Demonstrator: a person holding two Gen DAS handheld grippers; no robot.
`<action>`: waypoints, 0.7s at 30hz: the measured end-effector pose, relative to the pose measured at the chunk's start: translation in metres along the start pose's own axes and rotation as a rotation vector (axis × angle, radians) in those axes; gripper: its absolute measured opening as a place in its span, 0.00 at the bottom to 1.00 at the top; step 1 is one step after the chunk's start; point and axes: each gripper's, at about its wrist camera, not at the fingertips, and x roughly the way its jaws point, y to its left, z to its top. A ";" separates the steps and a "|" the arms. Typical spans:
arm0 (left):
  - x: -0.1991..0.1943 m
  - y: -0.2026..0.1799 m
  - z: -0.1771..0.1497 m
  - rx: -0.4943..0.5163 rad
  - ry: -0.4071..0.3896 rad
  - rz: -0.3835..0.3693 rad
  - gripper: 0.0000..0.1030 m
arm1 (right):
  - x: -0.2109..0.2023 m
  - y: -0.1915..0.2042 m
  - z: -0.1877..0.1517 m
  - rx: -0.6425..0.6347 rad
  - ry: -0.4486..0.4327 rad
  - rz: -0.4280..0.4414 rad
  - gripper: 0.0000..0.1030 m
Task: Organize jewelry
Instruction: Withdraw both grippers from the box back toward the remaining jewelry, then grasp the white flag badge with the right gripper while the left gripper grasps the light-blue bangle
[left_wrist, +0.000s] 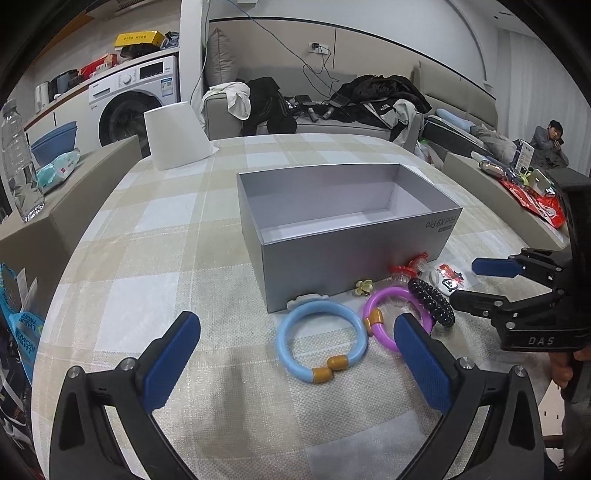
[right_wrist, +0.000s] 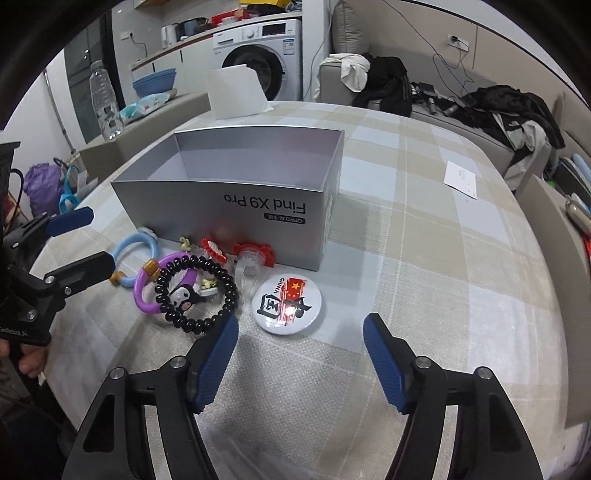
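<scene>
Where bracelets cluster — silver box (right_wrist: 236, 206) lengthwise, print upside down.

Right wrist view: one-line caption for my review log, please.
Open right gripper hovers near a China pin badge, beside bracelets and an empty silver box.

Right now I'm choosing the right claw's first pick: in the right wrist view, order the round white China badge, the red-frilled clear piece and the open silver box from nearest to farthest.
1. Round white China badge: just ahead of the right claw, between its fingers' line.
2. Red-frilled clear piece: behind the badge, slightly left.
3. Open silver box: farthest, behind both.
</scene>
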 end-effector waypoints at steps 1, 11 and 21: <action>0.000 0.001 0.000 -0.003 0.001 -0.003 0.99 | 0.002 0.002 0.001 -0.005 0.004 -0.001 0.57; 0.001 0.002 0.000 -0.015 0.008 -0.019 0.99 | 0.008 0.015 0.006 -0.057 -0.008 -0.001 0.40; 0.001 0.002 -0.001 -0.016 0.009 -0.018 0.99 | 0.000 0.007 -0.003 -0.030 -0.025 0.046 0.40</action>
